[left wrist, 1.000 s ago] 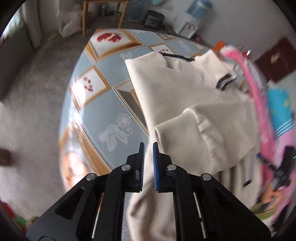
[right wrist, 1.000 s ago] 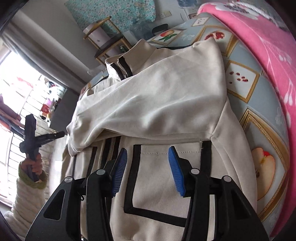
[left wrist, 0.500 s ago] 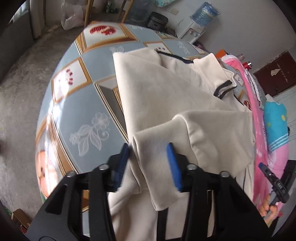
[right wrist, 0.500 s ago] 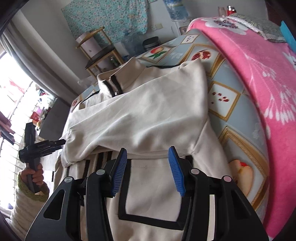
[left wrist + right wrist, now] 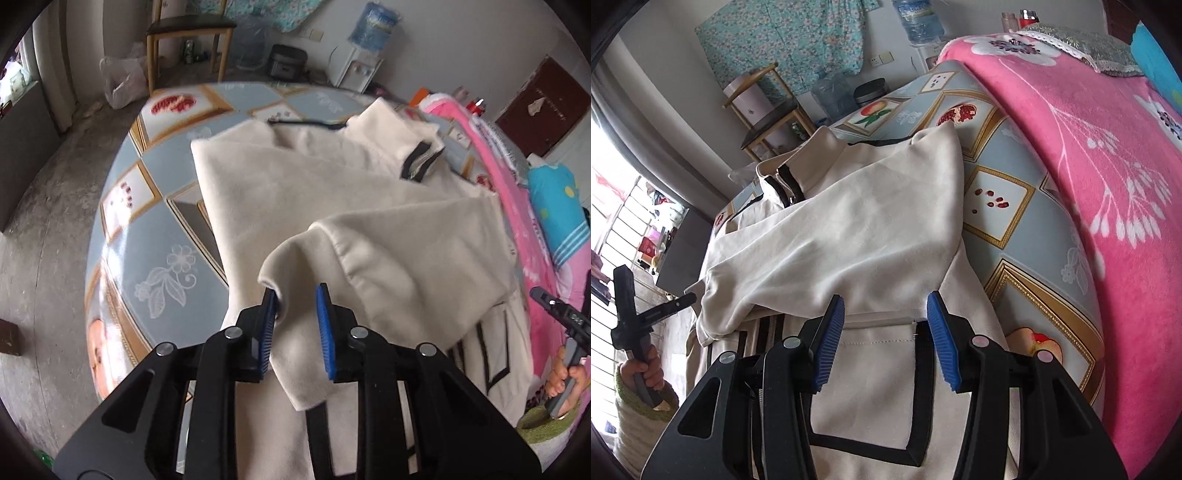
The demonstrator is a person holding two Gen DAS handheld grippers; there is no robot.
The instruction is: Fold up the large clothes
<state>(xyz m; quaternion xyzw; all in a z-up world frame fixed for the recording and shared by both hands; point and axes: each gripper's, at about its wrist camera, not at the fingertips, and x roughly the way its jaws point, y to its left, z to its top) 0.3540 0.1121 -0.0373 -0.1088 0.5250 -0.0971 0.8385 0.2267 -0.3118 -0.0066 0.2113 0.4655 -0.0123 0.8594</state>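
Note:
A cream jacket (image 5: 303,192) with black trim lies spread on a blue patterned cloth (image 5: 147,236). Both sleeves are folded across its body. My left gripper (image 5: 295,295) is open, its blue pads on either side of the cuff of the near sleeve (image 5: 288,266). The cuff lies loose between them. In the right wrist view the jacket (image 5: 857,236) fills the middle. My right gripper (image 5: 886,306) is open and empty, just above the jacket's lower front, near a black-outlined pocket (image 5: 871,387). The left gripper shows there at the far left (image 5: 646,314), held in a hand.
A pink flowered blanket (image 5: 1089,155) covers the right side of the surface. A blue pillow (image 5: 554,206) lies beyond it. A chair (image 5: 188,33), a water dispenser (image 5: 365,40) and bare floor (image 5: 44,206) are behind the cloth's far edge.
My left gripper has opened from shut and moved forward, so the sleeve cuff now sits between its pads. My right gripper has stayed open and drawn back a little.

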